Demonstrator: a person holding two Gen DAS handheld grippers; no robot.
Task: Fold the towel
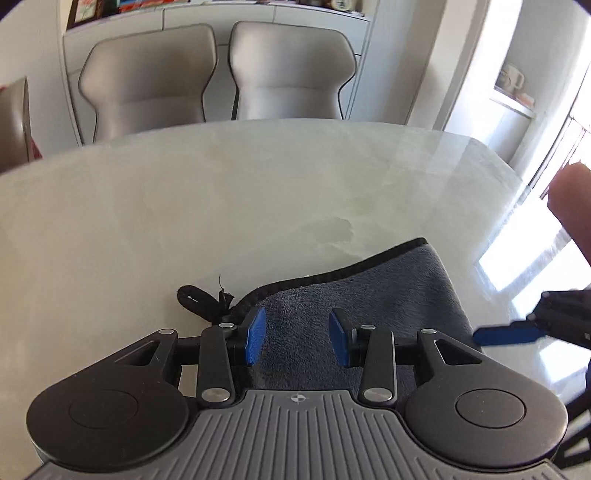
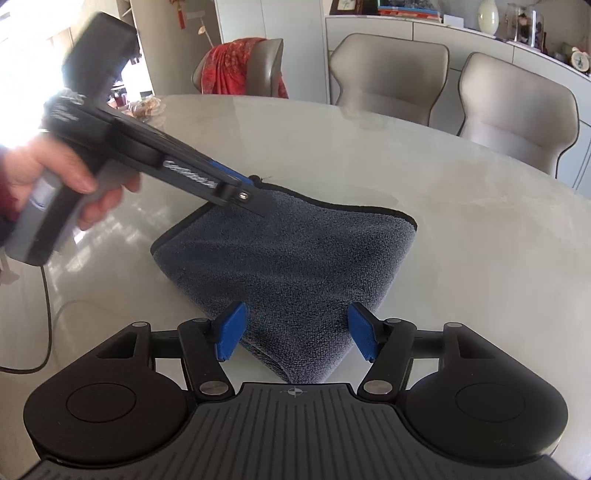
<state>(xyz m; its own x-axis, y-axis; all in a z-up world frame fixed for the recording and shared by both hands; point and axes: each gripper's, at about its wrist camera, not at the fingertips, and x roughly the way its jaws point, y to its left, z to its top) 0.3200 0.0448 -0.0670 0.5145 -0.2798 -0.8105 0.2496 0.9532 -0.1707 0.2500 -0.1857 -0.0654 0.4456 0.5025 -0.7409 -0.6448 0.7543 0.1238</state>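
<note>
A grey-blue towel [image 1: 373, 288] with black edging lies folded on the pale marble table [image 1: 184, 206]; its black hanging loop [image 1: 195, 299] sticks out at one corner. My left gripper [image 1: 298, 330] hovers open just above that corner, blue pads apart, with nothing pinched between them. In the right wrist view the towel [image 2: 288, 251] is a flat folded square, and the left gripper [image 2: 255, 197] slants down onto its far corner, held by a hand [image 2: 55, 173]. My right gripper [image 2: 298, 328] stands open over the near corner, pads either side of it and not touching. One of its blue fingers [image 1: 506, 335] shows in the left wrist view.
Two grey chairs [image 1: 214, 74] stand at the table's far side. Another chair [image 2: 258, 62] carries a red patterned cloth [image 2: 232, 66]. A dark cable [image 2: 46, 314] trails over the table at the left. Shelves with ornaments [image 2: 517, 26] line the back wall.
</note>
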